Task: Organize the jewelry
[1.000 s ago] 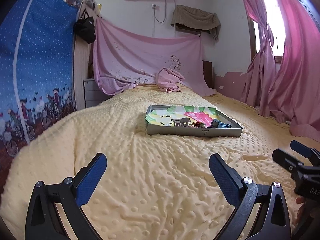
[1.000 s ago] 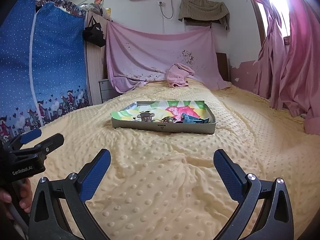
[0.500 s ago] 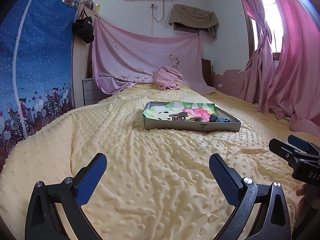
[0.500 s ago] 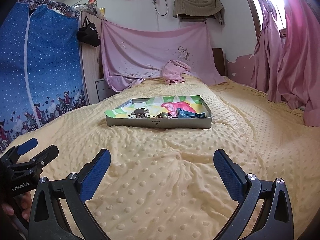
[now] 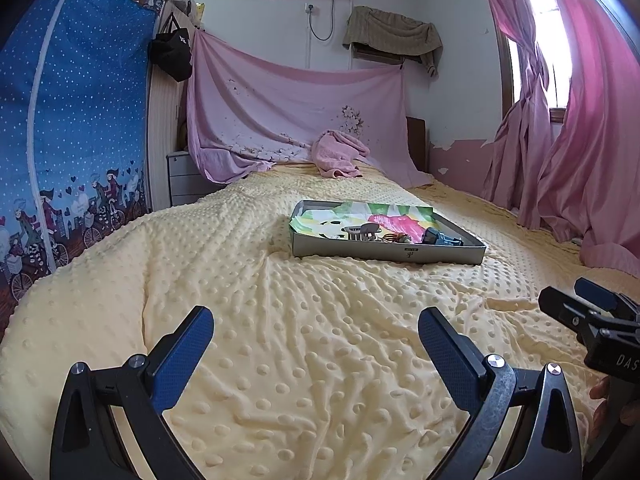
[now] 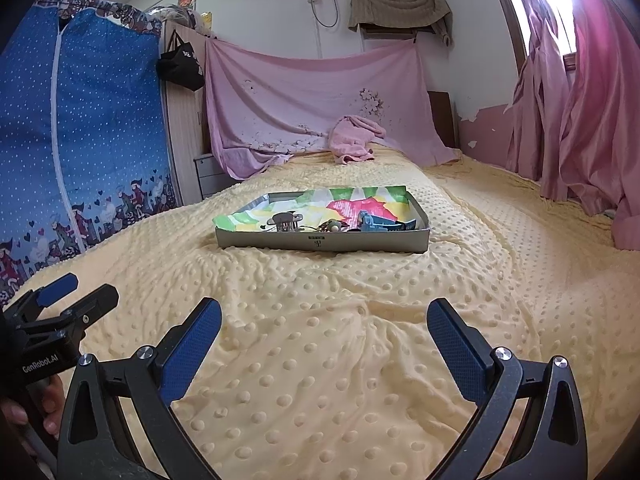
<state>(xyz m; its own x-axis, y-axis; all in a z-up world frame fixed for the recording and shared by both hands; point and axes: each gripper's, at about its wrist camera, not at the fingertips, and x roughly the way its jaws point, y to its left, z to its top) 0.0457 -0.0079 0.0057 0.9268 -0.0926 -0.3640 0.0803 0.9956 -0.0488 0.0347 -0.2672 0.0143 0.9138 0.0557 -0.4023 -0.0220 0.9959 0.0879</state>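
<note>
A shallow grey tray (image 5: 384, 255) with a colourful paper lining sits on the yellow dotted blanket, ahead of both grippers; it also shows in the right wrist view (image 6: 320, 243). In it lie a grey claw hair clip (image 5: 362, 232) (image 6: 285, 221), a small tangle of jewelry (image 5: 394, 239) (image 6: 331, 225) and a blue clip (image 5: 440, 237) (image 6: 380, 225). My left gripper (image 5: 316, 330) is open and empty, low over the blanket. My right gripper (image 6: 324, 326) is open and empty too, and shows at the right edge of the left wrist view (image 5: 576, 300).
The yellow blanket (image 5: 280, 320) covers the whole bed, wrinkled in front of the tray. A pink towel (image 5: 340, 156) lies at the bed's far end under a hung pink sheet. A blue wardrobe (image 5: 68, 120) stands left, pink curtains (image 5: 580, 140) right.
Both grippers have tilted and shifted a little, so the tray sits slightly lower and nearer in both views. Both stay open and empty.
</note>
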